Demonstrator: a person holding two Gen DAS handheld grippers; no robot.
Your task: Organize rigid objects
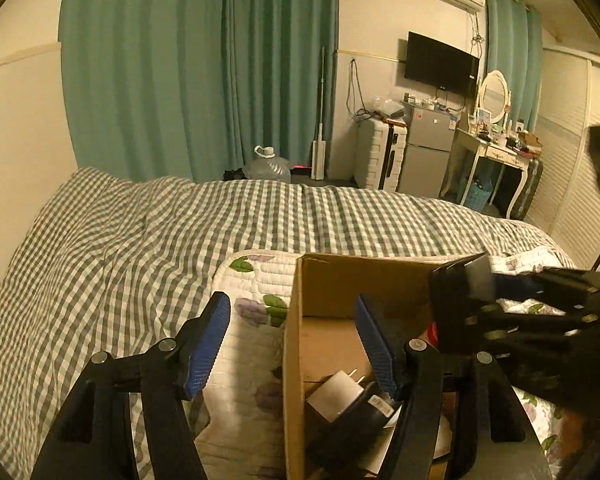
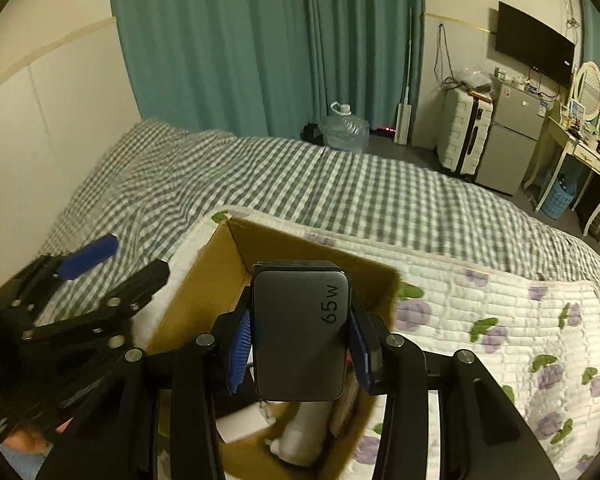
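An open cardboard box (image 1: 324,280) (image 2: 204,276) sits on a floral quilted mat on the bed. My right gripper (image 2: 300,340) is shut on a dark grey charger marked 65W (image 2: 300,328) and holds it above the box; it shows in the left wrist view (image 1: 460,300) at the box's right side. My left gripper (image 1: 292,344) is open and empty, straddling the box's left wall; it shows at the left of the right wrist view (image 2: 88,256). Inside the box lie a white plug adapter (image 1: 336,396) (image 2: 240,424), a black item (image 1: 352,420) and a white bottle-like object (image 2: 300,432).
The floral mat (image 2: 500,320) lies on a grey checked bedspread (image 1: 140,220). Beyond the bed are teal curtains, a water jug (image 1: 268,168), a white suitcase (image 1: 380,156), a small fridge (image 1: 428,148) and a dressing table (image 1: 496,156).
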